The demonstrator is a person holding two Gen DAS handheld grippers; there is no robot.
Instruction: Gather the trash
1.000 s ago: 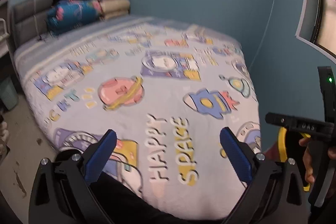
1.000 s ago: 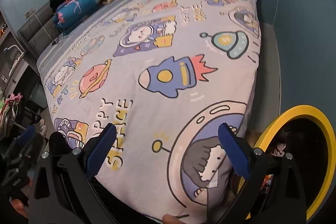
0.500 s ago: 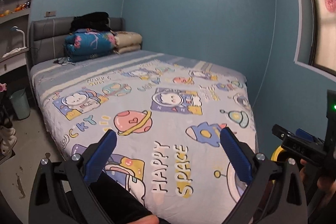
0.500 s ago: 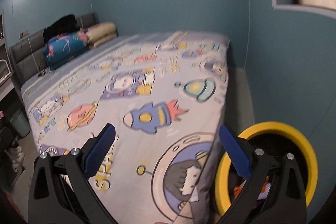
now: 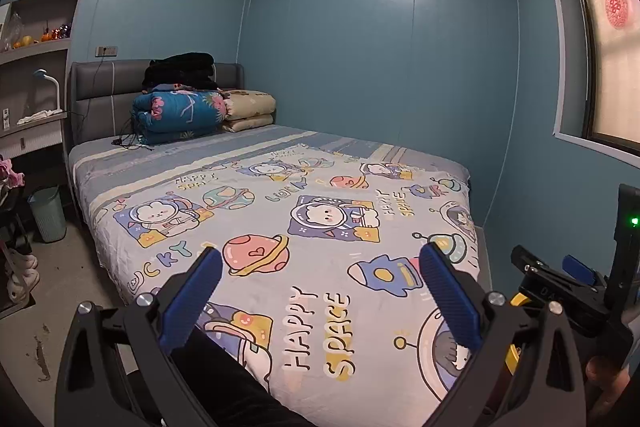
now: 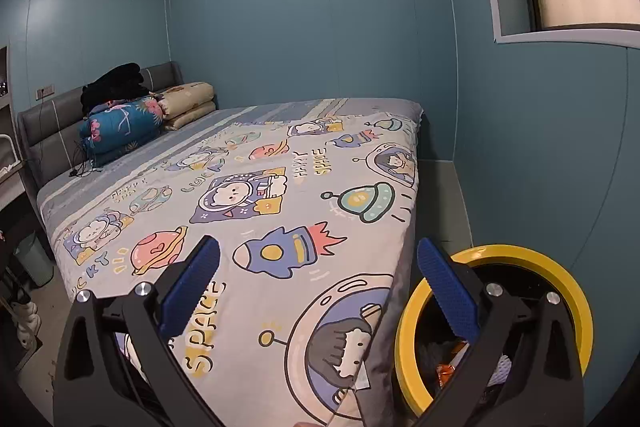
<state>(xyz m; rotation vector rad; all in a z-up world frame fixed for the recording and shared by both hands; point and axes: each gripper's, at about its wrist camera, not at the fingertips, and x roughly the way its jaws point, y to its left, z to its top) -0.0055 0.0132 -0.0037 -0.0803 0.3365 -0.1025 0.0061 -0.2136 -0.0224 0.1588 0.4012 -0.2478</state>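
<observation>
Holding both tools level over the foot of the bed (image 5: 328, 211), you have nothing between either pair of fingers. Your left tool (image 5: 320, 291) has its blue pads spread wide apart, with only the printed cover behind them. Your right tool (image 6: 318, 281) is spread just as wide and is also empty.

In the right wrist view the bin (image 6: 568, 283), black inside with a yellow rim, stands on the floor just beside the bed's foot corner, between the bed and the blue wall. Your right tool's right finger (image 6: 448, 297) crosses in front of its rim. Down inside the bin there are some orange and pale scraps (image 6: 450, 371), probably wrappers, though the tool frame hides most of them.

In the left wrist view your right tool (image 5: 560, 287) shows at the right edge with a green light lit on it, and a sliver of the yellow rim (image 5: 518, 301) peeks out under it.

At the head of the bed a folded blue quilt (image 5: 180, 117) and a beige one (image 5: 250, 111) lie side by side, with dark clothes (image 5: 180, 71) on top. A pale green basket (image 5: 48, 213) stands on the floor by the bed's left side, below the shelves (image 5: 36, 47).
</observation>
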